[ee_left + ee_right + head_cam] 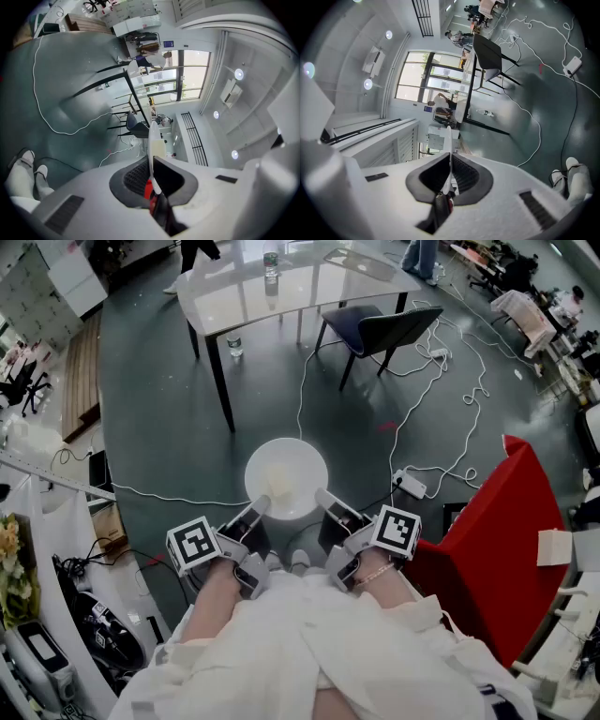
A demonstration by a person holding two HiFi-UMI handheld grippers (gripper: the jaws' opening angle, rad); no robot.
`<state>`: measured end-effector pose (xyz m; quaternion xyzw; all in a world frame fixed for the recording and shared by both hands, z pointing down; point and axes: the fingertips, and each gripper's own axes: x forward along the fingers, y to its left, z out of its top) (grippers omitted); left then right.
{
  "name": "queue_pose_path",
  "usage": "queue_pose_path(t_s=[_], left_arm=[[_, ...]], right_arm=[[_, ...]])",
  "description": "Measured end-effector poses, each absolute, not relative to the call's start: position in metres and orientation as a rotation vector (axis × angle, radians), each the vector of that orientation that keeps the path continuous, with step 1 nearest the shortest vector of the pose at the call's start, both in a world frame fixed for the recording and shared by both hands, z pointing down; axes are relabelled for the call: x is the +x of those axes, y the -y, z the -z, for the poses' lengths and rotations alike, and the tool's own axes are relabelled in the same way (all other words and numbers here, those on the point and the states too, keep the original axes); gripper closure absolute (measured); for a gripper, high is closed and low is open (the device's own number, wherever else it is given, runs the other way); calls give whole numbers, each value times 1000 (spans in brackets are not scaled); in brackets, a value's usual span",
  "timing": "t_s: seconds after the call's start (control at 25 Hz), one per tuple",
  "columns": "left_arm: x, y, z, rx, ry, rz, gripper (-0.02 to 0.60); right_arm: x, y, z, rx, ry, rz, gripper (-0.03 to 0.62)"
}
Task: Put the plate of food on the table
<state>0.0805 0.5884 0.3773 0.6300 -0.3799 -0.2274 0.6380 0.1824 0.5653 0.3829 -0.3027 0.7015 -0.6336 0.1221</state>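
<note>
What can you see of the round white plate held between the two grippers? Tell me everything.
The round white plate is shallow, smooth and glossy, perhaps ceramic. It hangs about level over the grey floor, short of the white-topped table. A pale yellowish food portion lies on it, too blurred to identify. The left gripper and right gripper each pinch its near rim, jaws shut on the thin edge, which shows edge-on in both gripper views. Nothing else touches it.
</note>
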Motion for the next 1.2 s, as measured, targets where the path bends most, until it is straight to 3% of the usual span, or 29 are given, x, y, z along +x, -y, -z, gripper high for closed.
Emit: queue_pose_path(t_s=[1.2], left_arm=[[120, -584, -382, 1418, 842, 605, 557]], right_arm=[[221, -552, -381, -749, -2024, 1819, 583]])
